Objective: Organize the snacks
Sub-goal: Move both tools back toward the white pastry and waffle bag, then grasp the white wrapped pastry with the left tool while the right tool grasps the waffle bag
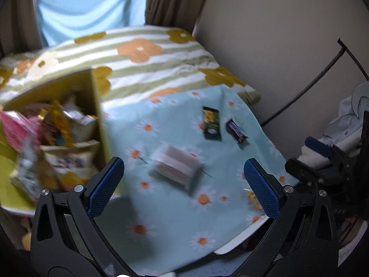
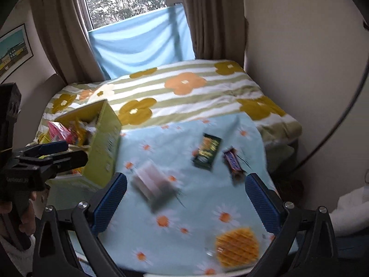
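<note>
A yellow-green box full of snack packets stands at the left of a light blue daisy cloth. On the cloth lie a blurred pink-and-white striped pack, a dark green packet, a purple bar and a round waffle. My left gripper is open, above the cloth's near part, the striped pack just ahead. My right gripper is open, nothing between its fingers. The left gripper shows beside the box.
A striped flower blanket covers the bed behind the cloth. Brown curtains and a blue sheet hang at the window. A wall closes the right side. The right gripper's body sits at the cloth's right edge.
</note>
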{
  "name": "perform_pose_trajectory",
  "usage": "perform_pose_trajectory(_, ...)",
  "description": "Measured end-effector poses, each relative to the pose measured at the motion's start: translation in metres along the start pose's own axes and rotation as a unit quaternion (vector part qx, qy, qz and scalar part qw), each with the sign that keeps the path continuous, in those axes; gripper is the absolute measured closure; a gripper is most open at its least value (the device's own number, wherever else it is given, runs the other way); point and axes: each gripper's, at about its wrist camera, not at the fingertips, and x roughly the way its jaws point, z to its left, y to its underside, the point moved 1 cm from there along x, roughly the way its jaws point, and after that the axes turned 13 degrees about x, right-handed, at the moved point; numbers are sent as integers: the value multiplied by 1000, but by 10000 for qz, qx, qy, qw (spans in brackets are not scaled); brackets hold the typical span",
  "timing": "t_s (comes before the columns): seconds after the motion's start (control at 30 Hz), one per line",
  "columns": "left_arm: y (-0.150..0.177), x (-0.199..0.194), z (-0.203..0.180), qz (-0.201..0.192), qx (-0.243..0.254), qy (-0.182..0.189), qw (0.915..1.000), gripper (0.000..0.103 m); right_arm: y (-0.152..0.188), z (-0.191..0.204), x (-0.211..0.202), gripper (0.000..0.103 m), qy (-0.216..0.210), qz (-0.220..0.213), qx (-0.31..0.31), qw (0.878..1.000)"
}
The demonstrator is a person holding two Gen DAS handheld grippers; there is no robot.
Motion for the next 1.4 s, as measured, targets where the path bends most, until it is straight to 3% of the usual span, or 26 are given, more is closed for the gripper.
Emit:
perform_pose_trajectory(0.17, 5, 45, -24, 383, -559, -7, 9977, 0, 12, -41, 6, 1, -73, 297, 14, 9995)
perform_pose_trajectory(0.3, 11, 83, -30, 586, -965, -299, 9932, 0, 24, -67, 19, 1, -127, 538, -12, 9985)
perform_pose_trajectory(0.5, 19, 136, -18, 765, -1659, -825, 9797, 0, 48, -86, 48, 1, -204, 886, -74, 9958)
perform_pose_trajectory(0.8, 29, 190, 4, 1047, -2144, -1271, 9628, 0, 86, -106, 75, 1, -70, 1201, -46, 9927)
perform_pose_trajectory(0.93, 41, 209, 13, 1157, -2398, -1269, 9555, 0, 100, -110, 82, 1, 100, 1256, -243, 9917)
perform_pose_trajectory(1.4, 39, 224, 4, 1318, -1815, -1819, 9574, 1, 118, -105, 102, 1, 384, 1600, -779, 9833)
